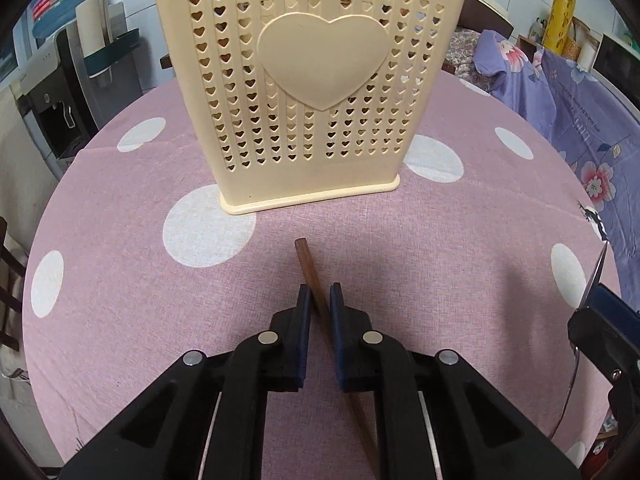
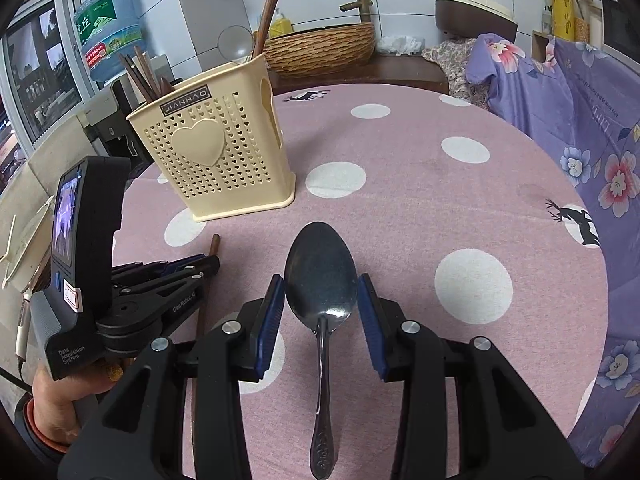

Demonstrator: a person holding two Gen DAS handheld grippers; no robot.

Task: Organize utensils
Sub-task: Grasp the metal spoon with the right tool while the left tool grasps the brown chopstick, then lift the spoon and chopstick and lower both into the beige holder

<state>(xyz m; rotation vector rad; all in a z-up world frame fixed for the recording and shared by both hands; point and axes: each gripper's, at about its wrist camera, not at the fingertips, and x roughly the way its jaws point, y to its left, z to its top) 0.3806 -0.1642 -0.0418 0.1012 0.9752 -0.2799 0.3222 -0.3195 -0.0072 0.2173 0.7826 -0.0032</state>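
Observation:
A cream plastic utensil holder (image 1: 312, 80) with heart-shaped holes stands upright on the pink polka-dot tablecloth (image 1: 120, 280). Several brown chopsticks (image 2: 140, 76) stick up out of the holder (image 2: 216, 160). My left gripper (image 1: 320, 292) is shut on a brown wooden chopstick (image 1: 304, 258), which lies slanted on the cloth in front of the holder. In the right wrist view this left gripper (image 2: 208, 264) is low at the left, with the chopstick (image 2: 215, 242) tip past it. My right gripper (image 2: 320, 280) is shut on a metal spoon (image 2: 320, 264), its pads on the bowl's edges and the handle trailing toward the camera.
The right gripper (image 1: 592, 304) with the spoon seen edge-on shows at the right border of the left wrist view. A purple floral cloth (image 2: 580, 140) drapes along the table's right side. Behind the table are a woven basin (image 2: 320, 48), a water bottle (image 2: 108, 28) and a dispenser (image 1: 52, 100). A person's hand (image 2: 52, 400) holds the left gripper.

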